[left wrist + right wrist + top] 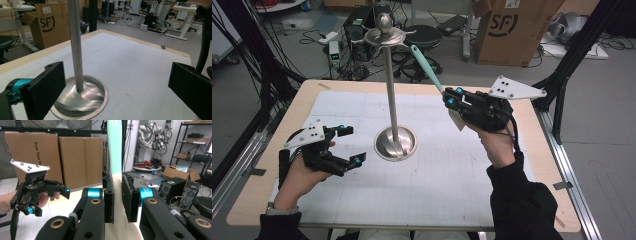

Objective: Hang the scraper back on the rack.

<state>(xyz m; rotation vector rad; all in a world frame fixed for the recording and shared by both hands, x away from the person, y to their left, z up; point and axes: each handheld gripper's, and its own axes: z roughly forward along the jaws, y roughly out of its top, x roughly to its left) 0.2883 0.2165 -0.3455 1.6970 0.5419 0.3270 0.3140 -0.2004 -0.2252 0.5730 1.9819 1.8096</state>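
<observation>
A steel stand [392,100] with a round base [396,145] and hooks at its top [384,34] rises from the middle of the white mat [427,175]. My right gripper [452,98] is held above the mat to the stand's right, shut on a spatula [427,70] whose teal handle points up toward the hooks and whose cream blade [457,121] hangs below the jaws. The right gripper view shows the handle [116,145] clamped between the pads [109,200]. My left gripper [350,146] is low, left of the base, wide open and empty; its own view faces the pole [76,50] and base [82,100].
A cardboard box [512,30] stands on the floor beyond the table, beside a stool [422,37] and tangled cables. Black frame struts [577,50] flank the table's right corner. The wooden table edge [537,165] borders the mat.
</observation>
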